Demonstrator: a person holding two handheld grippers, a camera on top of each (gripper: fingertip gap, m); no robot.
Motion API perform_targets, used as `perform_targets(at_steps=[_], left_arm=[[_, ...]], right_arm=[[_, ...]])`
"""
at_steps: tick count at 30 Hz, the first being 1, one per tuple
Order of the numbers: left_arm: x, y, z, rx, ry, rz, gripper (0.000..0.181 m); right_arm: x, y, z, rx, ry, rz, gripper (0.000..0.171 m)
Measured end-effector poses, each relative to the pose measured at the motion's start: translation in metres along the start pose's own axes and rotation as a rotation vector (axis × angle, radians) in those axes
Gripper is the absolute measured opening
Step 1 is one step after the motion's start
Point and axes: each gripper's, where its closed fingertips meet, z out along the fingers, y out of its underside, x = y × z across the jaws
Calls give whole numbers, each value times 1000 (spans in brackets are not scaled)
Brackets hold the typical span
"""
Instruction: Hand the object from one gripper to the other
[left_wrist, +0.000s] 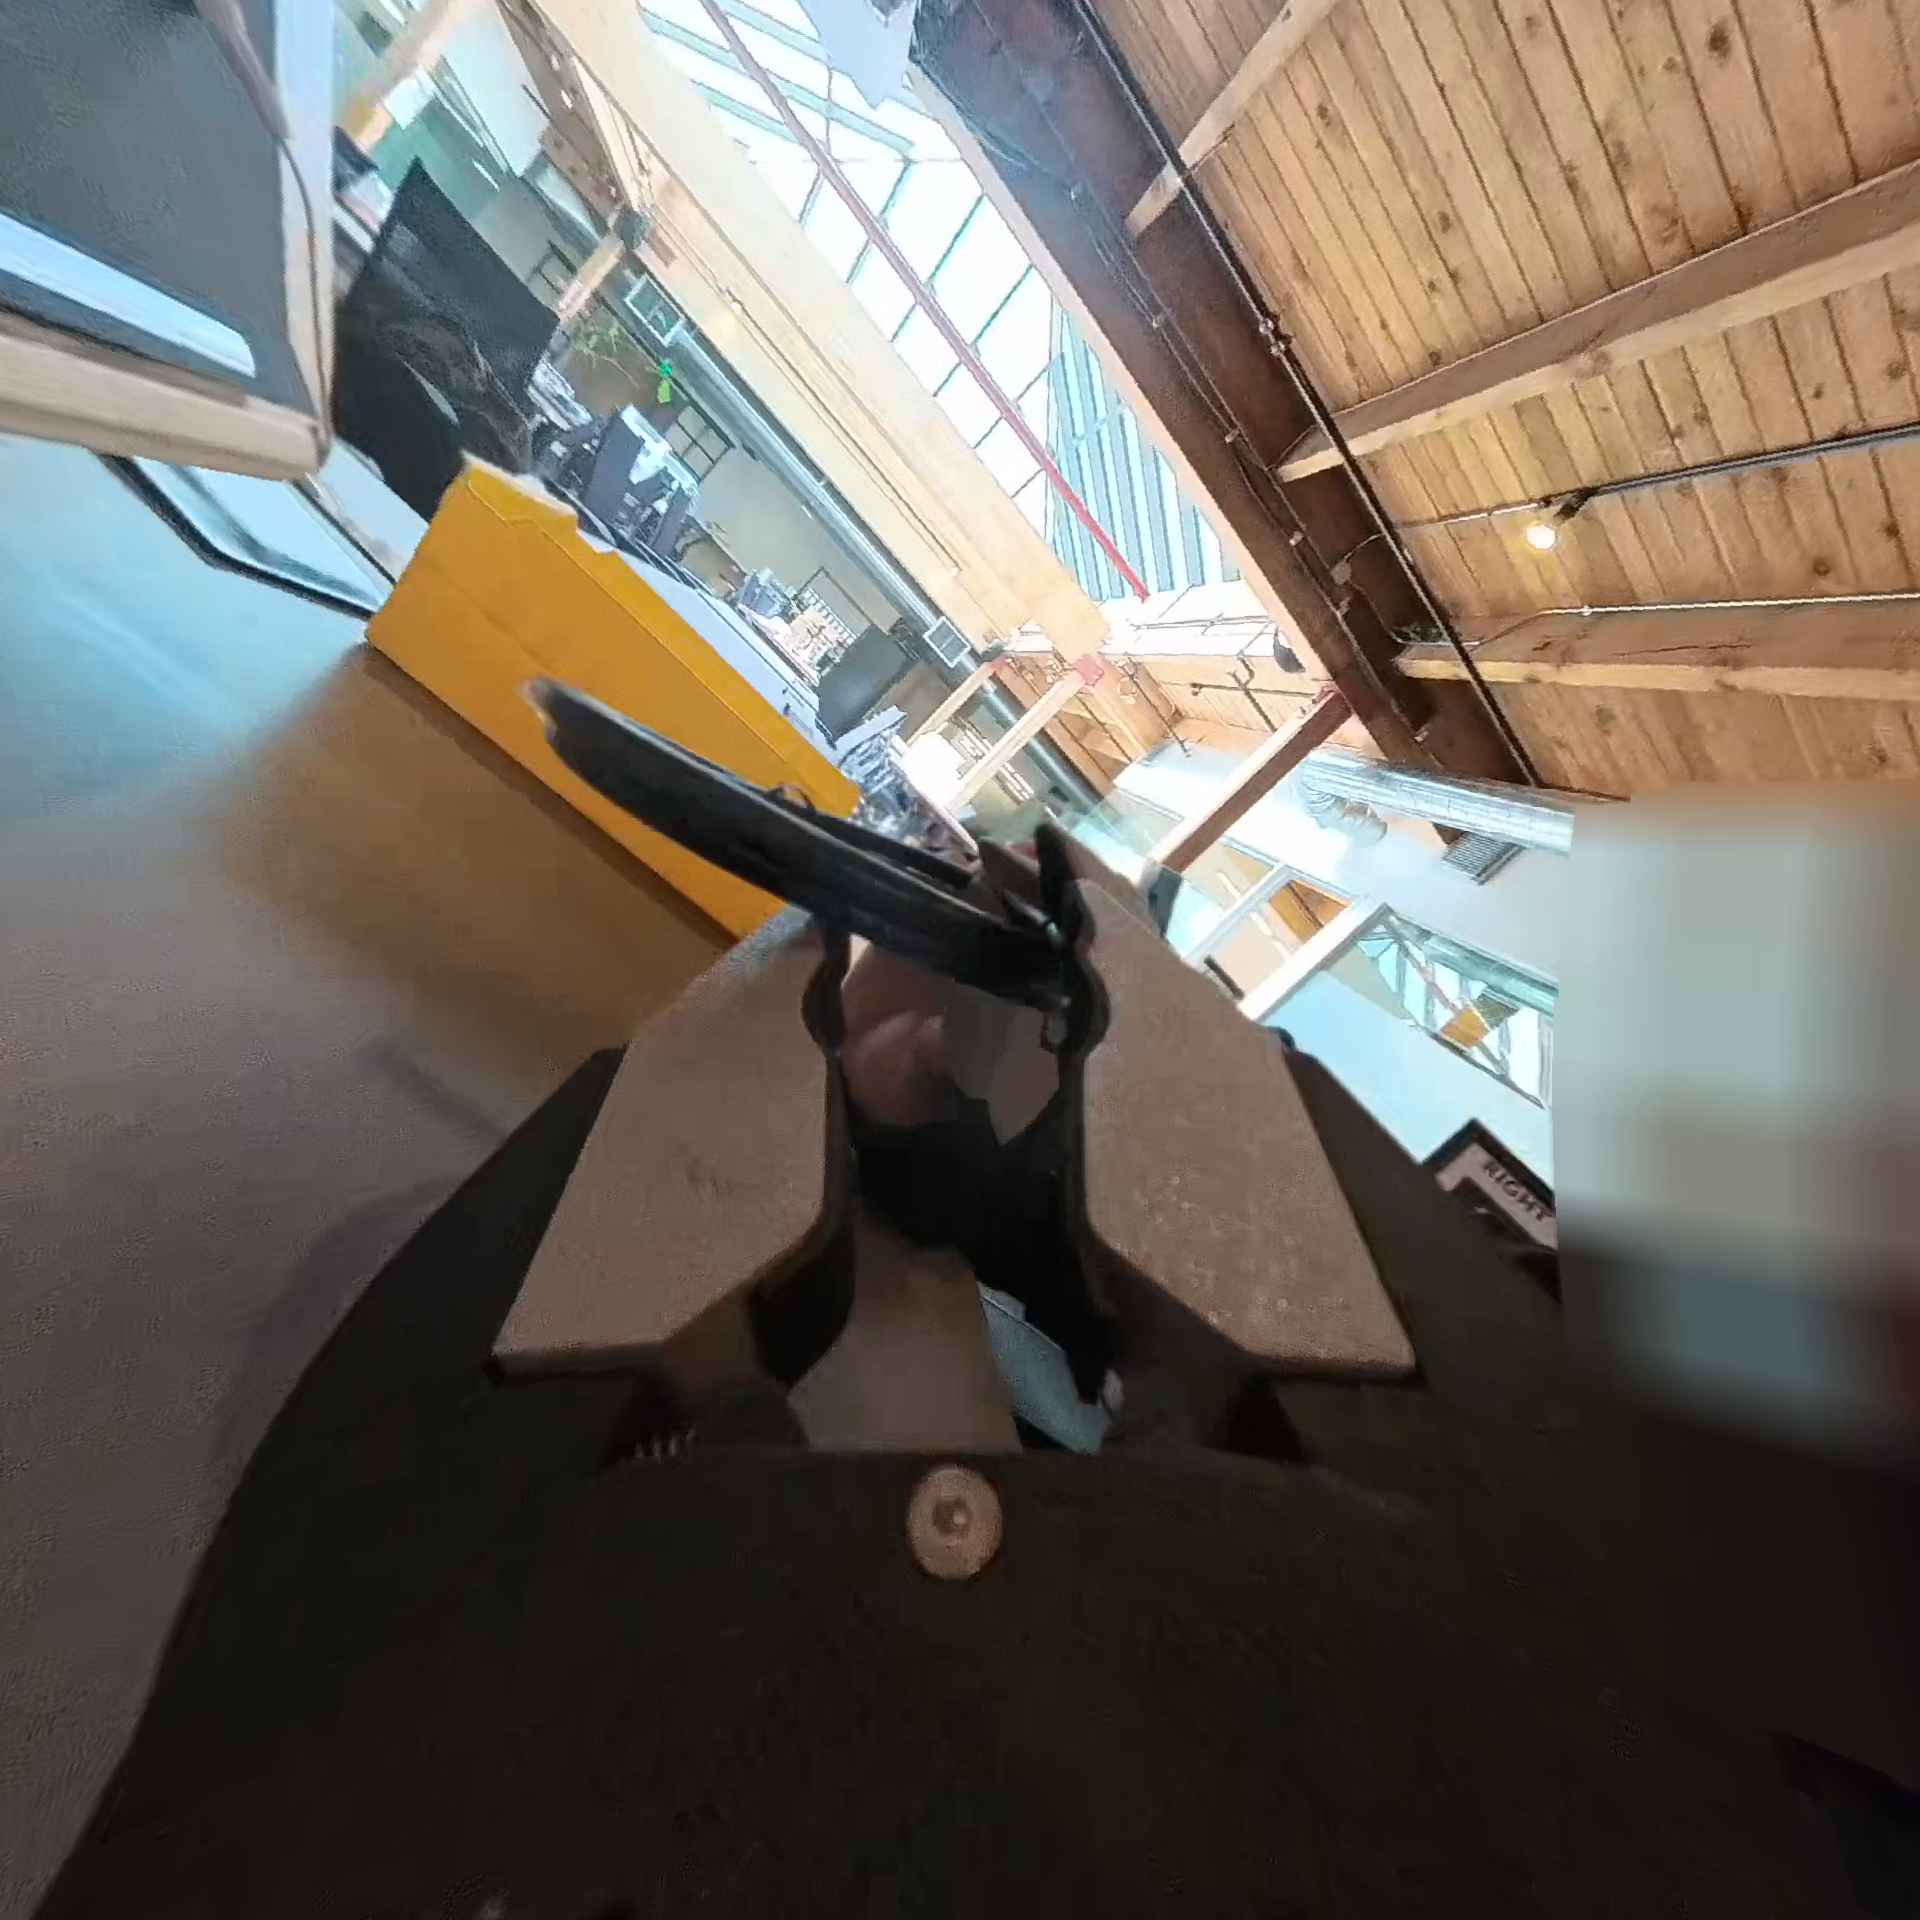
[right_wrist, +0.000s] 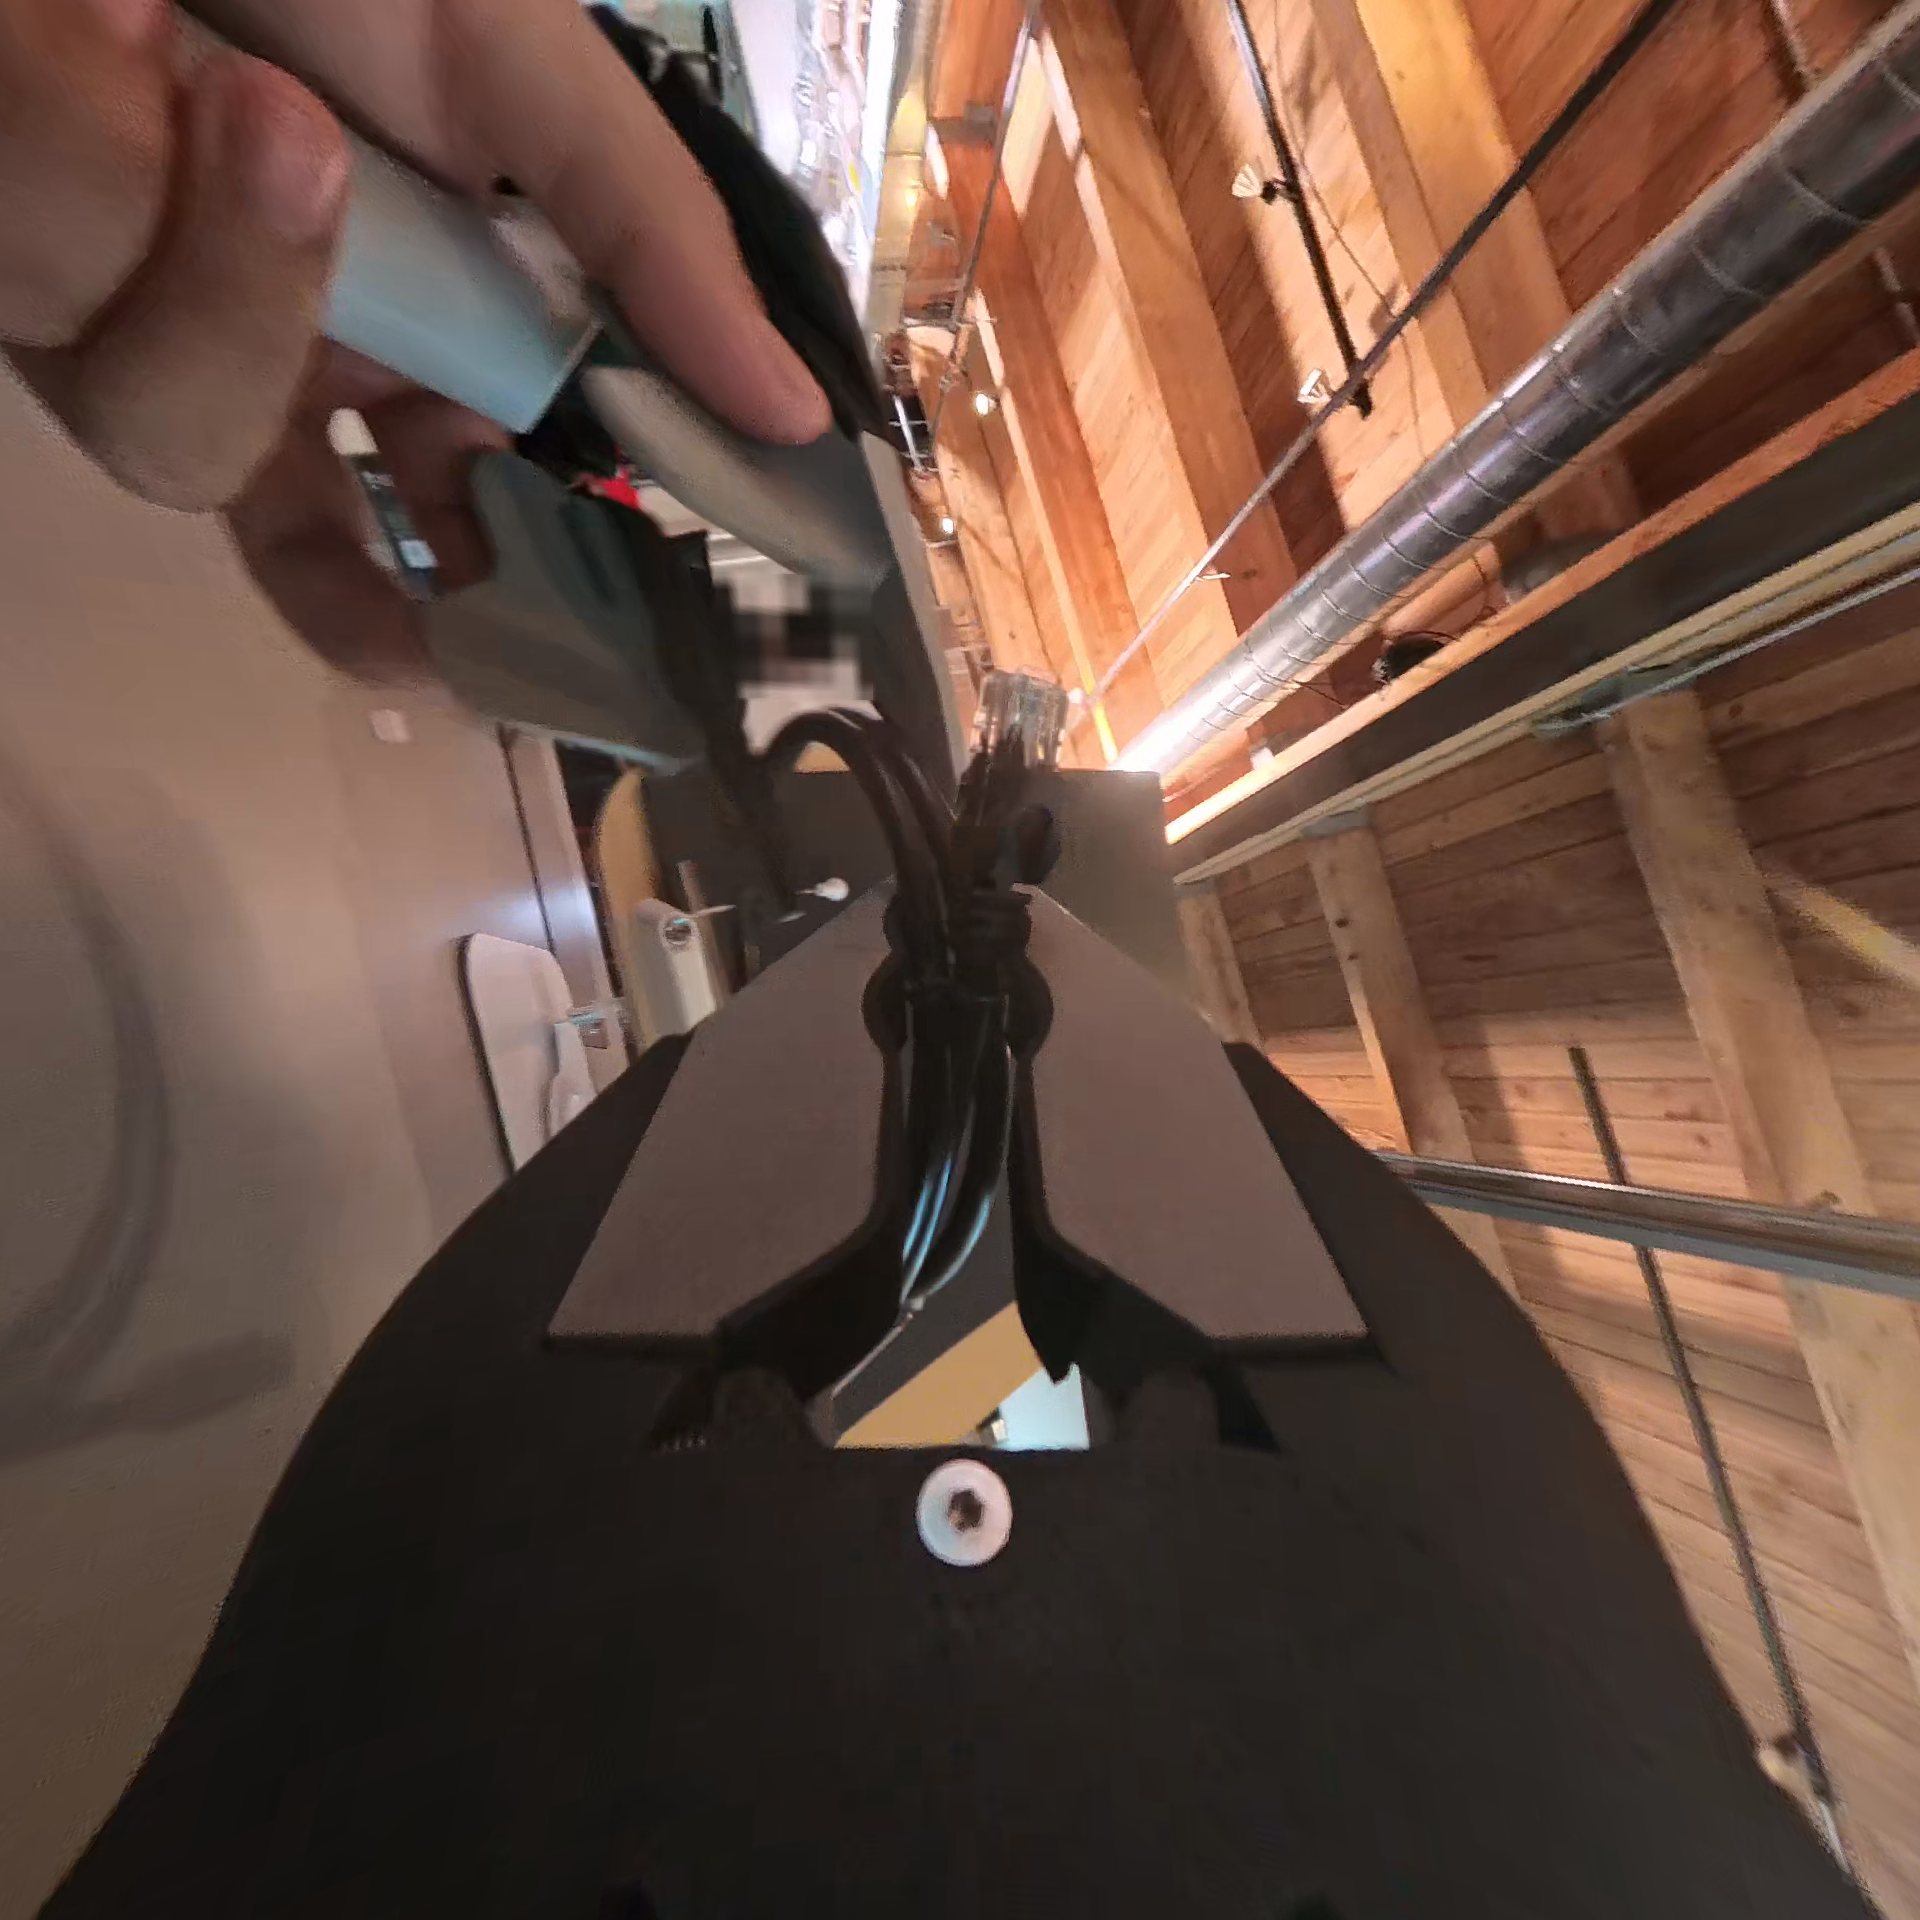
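A black bundled network cable (right_wrist: 945, 1091) is pinched between the fingers of my right gripper (right_wrist: 961, 935). A clear plug (right_wrist: 1023, 712) and a cable loop stick out past the tips. In the left wrist view the cable (left_wrist: 748, 821) runs from behind the right fingertip (left_wrist: 1086, 997) out to the upper left, across the tips of my left gripper (left_wrist: 951, 966). The left jaws stand apart, wider than the bundle. In the right wrist view a hand (right_wrist: 208, 208) holds the left gripper, whose grey fingers (right_wrist: 748, 488) point at the cable's far end.
Both views tilt up to a wooden plank ceiling (left_wrist: 1558, 312) with beams and a metal duct (right_wrist: 1455, 499). A yellow box (left_wrist: 582, 665) stands on a tan table (left_wrist: 260, 1039) beyond the left gripper. A dark labelled body (left_wrist: 1496, 1195) sits close on its right. My left and right fingertips are right by each other.
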Motion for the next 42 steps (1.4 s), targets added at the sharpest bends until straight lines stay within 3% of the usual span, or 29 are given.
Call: perform_targets(at_steps=[6, 11, 14, 17, 19, 23, 25, 31, 33, 36, 38, 42], left_arm=[[-4, -6, -10, -18, -104, 201, 10], [-1, -19, -26, 55, -132, 302, 3], [-4, -6, -31, -50, -187, 430, 3], [20, 27, -21, -212, -70, 617, 3], [45, 42, -18, -226, 54, 714, 3], [61, 56, -16, -233, 128, 773, 4], [61, 60, -16, -248, 138, 761, 4], [65, 76, -9, -296, 188, 769, 4], [62, 79, -6, -310, 180, 759, 4], [54, 75, -5, -311, 138, 701, 4], [37, 64, -5, -281, 32, 676, 6], [9, 30, -13, -158, -148, 566, 34]], right_arm=[[-37, 11, 1, 14, -199, 194, 22], [-46, 14, -21, 96, -547, 764, 20], [-15, 37, -17, 99, -479, 1042, 22], [-3, 60, -16, 76, -464, 1280, 21], [-6, 62, -16, 77, -529, 1426, 24], [-8, 46, -18, 154, -698, 1723, 35], [-12, 40, -17, 175, -763, 1819, 29], [-40, 39, -14, 46, -849, 1822, 38], [-34, 32, -17, 105, -872, 1828, 17], [-39, 42, -13, 45, -848, 1768, 12], [-33, 59, -8, 10, -738, 1712, 11], [-1, 108, -6, -101, -332, 1398, 7]])
